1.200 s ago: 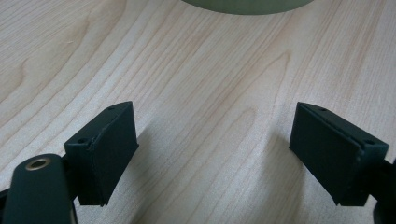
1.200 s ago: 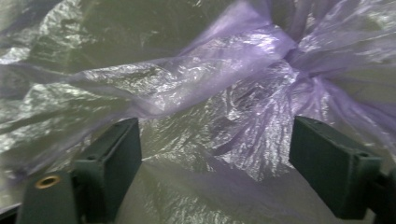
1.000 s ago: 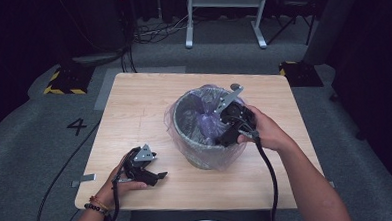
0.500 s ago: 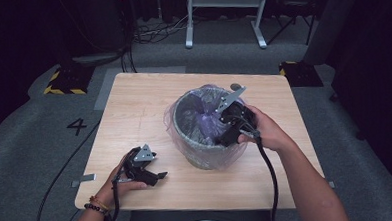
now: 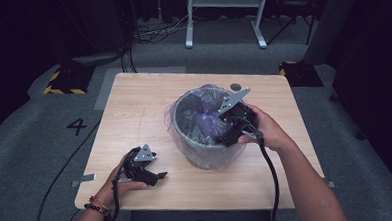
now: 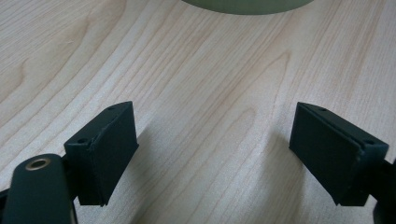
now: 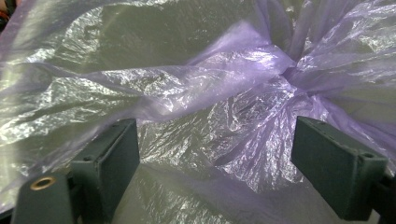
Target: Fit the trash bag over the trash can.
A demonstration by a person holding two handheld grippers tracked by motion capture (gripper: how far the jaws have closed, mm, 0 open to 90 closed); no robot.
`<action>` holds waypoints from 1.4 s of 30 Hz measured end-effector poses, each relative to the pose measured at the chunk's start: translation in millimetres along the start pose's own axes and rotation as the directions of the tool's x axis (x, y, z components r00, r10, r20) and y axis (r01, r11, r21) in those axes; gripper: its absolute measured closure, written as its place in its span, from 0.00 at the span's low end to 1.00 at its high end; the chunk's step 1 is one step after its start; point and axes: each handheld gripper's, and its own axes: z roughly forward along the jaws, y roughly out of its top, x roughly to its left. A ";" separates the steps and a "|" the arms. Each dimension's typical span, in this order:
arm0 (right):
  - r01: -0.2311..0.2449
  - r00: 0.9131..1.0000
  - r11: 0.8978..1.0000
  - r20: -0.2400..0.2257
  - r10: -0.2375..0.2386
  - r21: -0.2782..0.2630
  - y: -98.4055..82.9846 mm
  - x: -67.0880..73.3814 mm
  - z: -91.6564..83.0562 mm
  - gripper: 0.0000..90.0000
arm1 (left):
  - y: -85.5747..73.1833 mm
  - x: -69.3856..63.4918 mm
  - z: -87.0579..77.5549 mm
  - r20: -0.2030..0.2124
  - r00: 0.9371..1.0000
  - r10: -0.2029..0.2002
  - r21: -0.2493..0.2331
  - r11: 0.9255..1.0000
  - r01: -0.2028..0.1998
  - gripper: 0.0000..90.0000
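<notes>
At the middle of the wooden table (image 5: 134, 118) a grey bin (image 5: 201, 155) is being kept upright, lined with a thin purple plastic bag (image 5: 204, 121) whose edge is being draped over the bin's rim and down its outer wall. Over the bin's right rim the right gripper (image 5: 223, 125) is being held by the person's right hand (image 5: 267, 132), with its jaws being pointed down into the bin's mouth. From the right gripper view its jaws are being shown spread wide, with the crinkled bag (image 7: 210, 88) bunched into a twisted fold just beyond them; the film is being pressed by neither pad, so nothing is being gripped. To the left of the bin and nearer the person, the left gripper (image 5: 159, 176) is being rested low over the table by the left hand (image 5: 122, 179), apart from the bin. Its jaws are likewise being held wide apart over bare wood (image 6: 210, 93), with the bin's base (image 6: 243, 5) being seen just ahead of them.
</notes>
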 end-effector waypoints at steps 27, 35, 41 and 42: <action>0.001 1.000 0.992 0.001 -0.001 -0.128 -8.8 -1.1 -4.8 0.20 | 0.0 -0.1 0.0 0.000 1.000 -0.001 0.000 1.000 0.001 0.16; 0.016 1.000 0.988 0.003 -0.016 -0.154 -9.6 0.5 -9.3 0.20 | 0.0 0.0 0.0 0.000 1.000 0.000 0.000 1.000 0.000 0.16; 0.025 1.000 0.986 0.015 -0.022 -0.165 -9.7 2.0 -12.7 0.20 | 0.0 -0.1 0.1 0.001 1.000 -0.001 0.000 1.000 0.001 0.16; 0.025 1.000 0.986 0.015 -0.022 -0.165 -9.7 2.0 -12.7 0.20 | 0.0 -0.1 0.1 0.001 1.000 -0.001 0.000 1.000 0.001 0.16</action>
